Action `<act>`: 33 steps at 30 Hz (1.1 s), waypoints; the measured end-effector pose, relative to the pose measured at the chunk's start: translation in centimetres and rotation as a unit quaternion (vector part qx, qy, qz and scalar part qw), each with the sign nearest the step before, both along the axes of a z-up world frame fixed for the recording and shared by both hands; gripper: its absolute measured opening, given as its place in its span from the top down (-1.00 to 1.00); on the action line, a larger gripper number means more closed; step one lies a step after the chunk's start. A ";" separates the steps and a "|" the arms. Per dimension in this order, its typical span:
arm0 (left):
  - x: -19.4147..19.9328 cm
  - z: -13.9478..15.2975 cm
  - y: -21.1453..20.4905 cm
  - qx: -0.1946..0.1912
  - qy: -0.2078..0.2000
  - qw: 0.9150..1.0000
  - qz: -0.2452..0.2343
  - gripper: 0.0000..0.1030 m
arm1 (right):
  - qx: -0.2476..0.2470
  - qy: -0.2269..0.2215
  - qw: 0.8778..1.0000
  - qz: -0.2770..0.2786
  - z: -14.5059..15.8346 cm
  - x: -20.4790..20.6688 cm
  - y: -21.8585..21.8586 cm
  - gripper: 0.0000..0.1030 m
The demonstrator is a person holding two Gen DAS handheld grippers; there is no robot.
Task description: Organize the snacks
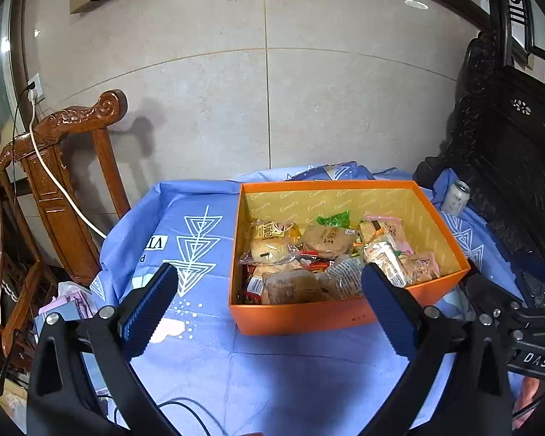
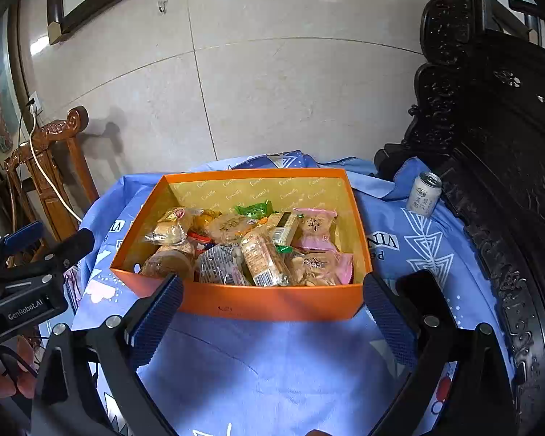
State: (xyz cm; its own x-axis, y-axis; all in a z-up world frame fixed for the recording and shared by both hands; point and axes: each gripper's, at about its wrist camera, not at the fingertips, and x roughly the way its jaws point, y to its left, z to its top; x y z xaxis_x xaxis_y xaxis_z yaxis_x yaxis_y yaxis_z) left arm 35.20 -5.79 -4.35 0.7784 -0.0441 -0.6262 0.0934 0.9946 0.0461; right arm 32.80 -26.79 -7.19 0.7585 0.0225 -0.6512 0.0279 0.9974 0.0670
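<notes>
An orange box with a yellow lining sits on the blue cloth and holds several wrapped snacks: buns, a green packet, pink packets and a long biscuit pack. My left gripper hovers open in front of the box's near wall, nothing between its fingers. My right gripper is open too, just short of the same wall, and empty. The left gripper's body shows at the left edge of the right wrist view.
A small white drink can stands on the cloth right of the box. Dark carved furniture borders the right side. A wooden chair with a white cable stands at the left. The tiled wall lies behind.
</notes>
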 end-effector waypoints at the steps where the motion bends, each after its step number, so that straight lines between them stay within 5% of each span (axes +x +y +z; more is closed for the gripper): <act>1: -0.2 0.1 0.0 0.001 -0.001 1.000 0.000 -0.92 | 0.001 0.000 1.000 0.000 0.0 -0.1 0.0 -0.93; 33: -2.9 -0.1 0.4 0.015 -0.001 1.000 -0.004 -0.92 | -0.001 0.001 1.000 0.005 0.2 -2.3 0.2 -0.93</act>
State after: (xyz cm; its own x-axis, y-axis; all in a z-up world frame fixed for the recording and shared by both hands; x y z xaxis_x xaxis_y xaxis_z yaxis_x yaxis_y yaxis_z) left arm 32.26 -5.41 -4.41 0.7788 -0.0303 -0.6265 0.1005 0.9920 0.0770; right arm 30.45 -26.55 -6.99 0.7573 0.0296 -0.6524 0.0172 0.9977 0.0653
